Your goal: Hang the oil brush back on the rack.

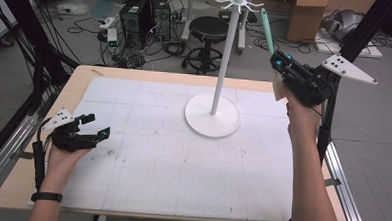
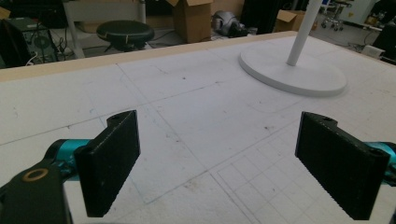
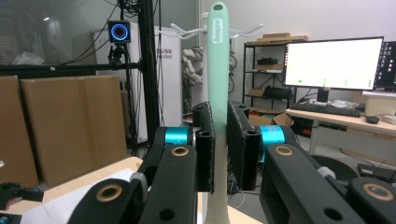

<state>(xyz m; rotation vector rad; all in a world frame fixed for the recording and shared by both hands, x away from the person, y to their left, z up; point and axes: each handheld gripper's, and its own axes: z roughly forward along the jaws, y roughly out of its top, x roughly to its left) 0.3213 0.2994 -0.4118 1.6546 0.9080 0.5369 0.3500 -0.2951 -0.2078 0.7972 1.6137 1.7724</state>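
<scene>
Two grippers are in use. Right gripper (image 1: 280, 61) is raised above the worktop's (image 1: 145, 188) right edge, clamped on a mint-green utensil handle (image 3: 217, 93) held upright near the white hook stand (image 1: 225, 66); the utensil's working end is hidden, possibly a spatula. Left gripper (image 1: 94, 125) rests low at the left, jaws wide apart, holding nothing.

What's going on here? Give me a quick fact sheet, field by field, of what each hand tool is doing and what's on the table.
right gripper: shut on the mint-green utensil handle, raised near the rack top
utensil handle: upright, hanging hole at its tip
left gripper: open, nothing between its jaws, low over the table
white hook rack: stands on a round base, hooks bare
table: white gridded mat on a wooden top
likely next step: hang the utensil on a hook
</scene>
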